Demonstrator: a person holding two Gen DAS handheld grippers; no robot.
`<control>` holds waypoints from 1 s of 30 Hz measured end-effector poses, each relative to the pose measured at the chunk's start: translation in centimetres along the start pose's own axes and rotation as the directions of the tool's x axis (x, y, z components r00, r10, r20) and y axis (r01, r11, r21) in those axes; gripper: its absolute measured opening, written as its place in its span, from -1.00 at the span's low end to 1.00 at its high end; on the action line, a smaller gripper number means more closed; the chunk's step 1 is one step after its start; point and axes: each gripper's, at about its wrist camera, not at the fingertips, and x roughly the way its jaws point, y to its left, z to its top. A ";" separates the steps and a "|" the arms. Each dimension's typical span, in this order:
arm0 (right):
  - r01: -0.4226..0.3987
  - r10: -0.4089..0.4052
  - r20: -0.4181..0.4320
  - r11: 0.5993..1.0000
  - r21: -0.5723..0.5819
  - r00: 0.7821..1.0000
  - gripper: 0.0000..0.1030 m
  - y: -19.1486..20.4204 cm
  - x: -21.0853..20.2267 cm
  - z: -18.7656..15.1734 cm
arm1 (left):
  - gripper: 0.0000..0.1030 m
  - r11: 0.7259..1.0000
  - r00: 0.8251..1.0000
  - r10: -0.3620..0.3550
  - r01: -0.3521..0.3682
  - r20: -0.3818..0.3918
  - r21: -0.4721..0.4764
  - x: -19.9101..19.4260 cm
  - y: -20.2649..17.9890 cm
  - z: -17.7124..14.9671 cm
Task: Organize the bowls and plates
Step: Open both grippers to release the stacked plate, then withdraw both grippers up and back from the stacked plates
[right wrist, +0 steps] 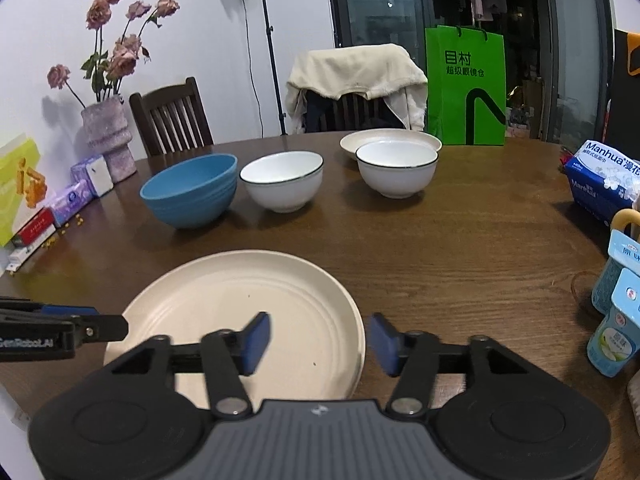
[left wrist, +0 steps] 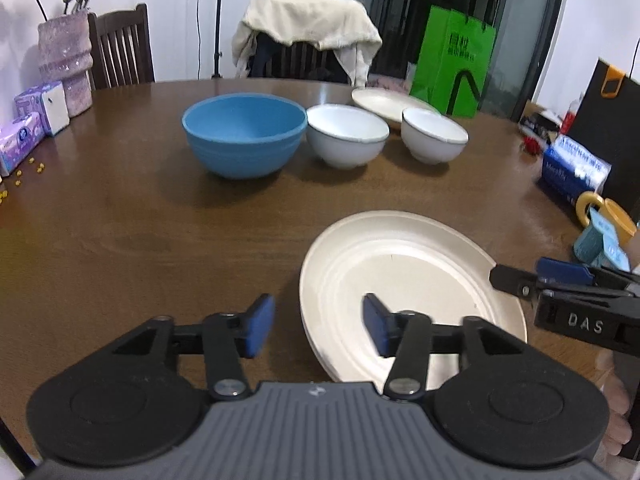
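Two open grippers over a cream plate on a dark wood-grain counter.

Left to right along the far side: a matte blue bowl [right wrist: 189,190] with ribbed walls, a glossy white bowl [right wrist: 282,180] with a thin dark rim, then a second white bowl [right wrist: 396,174] in front of a shallow cream plate [right wrist: 390,138], perhaps touching it. Nearer lies a round near plate [right wrist: 240,312] with concentric ridges. The left gripper [left wrist: 318,326] hovers at its left rim, the right gripper [right wrist: 318,338] at its right rim; both have their blue pads spread wide and hold nothing.
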 end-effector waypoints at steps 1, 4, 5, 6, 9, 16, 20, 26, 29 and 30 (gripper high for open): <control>0.003 -0.003 0.005 1.000 0.004 1.000 0.47 0.0 0.0 0.2 | 0.33 1.000 1.000 0.000 0.000 0.015 -0.003 -0.2 0.2 0.2; 0.008 -0.009 0.023 1.000 0.026 1.000 0.78 -0.2 0.0 0.8 | 0.81 1.000 0.998 0.000 0.001 0.061 -0.010 -0.7 0.6 1.0; 0.009 -0.010 0.024 0.999 0.033 1.000 0.80 -0.3 0.1 1.0 | 0.88 1.000 0.997 -0.005 0.006 0.081 -0.011 -1.0 0.7 1.2; 0.012 -0.013 0.022 0.999 0.041 1.000 0.82 -0.4 0.2 1.2 | 1.00 1.000 0.995 -0.009 0.010 0.097 -0.012 -1.2 0.9 1.4; 0.030 -0.031 0.018 0.998 0.056 0.999 1.00 -0.6 0.7 1.8 | 1.00 0.999 0.990 -0.020 0.024 0.143 -0.026 -1.6 1.2 2.1; 0.030 -0.033 0.030 0.995 0.092 0.999 1.00 -0.9 1.5 2.9 | 1.00 0.999 0.985 -0.023 0.029 0.172 -0.033 -1.5 1.3 3.2; 0.034 -0.038 0.031 0.994 0.104 0.999 1.00 -1.0 2.1 3.4 | 1.00 0.998 0.984 -0.017 0.026 0.180 -0.050 -1.2 1.8 3.5; 0.037 -0.042 0.038 0.993 0.115 0.998 1.00 -1.0 2.8 4.7 | 1.00 0.996 0.982 0.002 0.015 0.189 -0.088 -1.1 2.9 4.9; 0.040 -0.045 0.045 0.992 0.118 0.998 1.00 -1.2 3.1 5.5 | 1.00 0.995 0.981 0.004 0.016 0.192 -0.102 -1.0 3.3 6.0; 0.040 -0.046 0.047 0.992 0.120 0.998 1.00 -1.3 3.1 5.8 | 1.00 0.994 0.980 0.006 0.015 0.196 -0.104 -1.1 3.3 6.3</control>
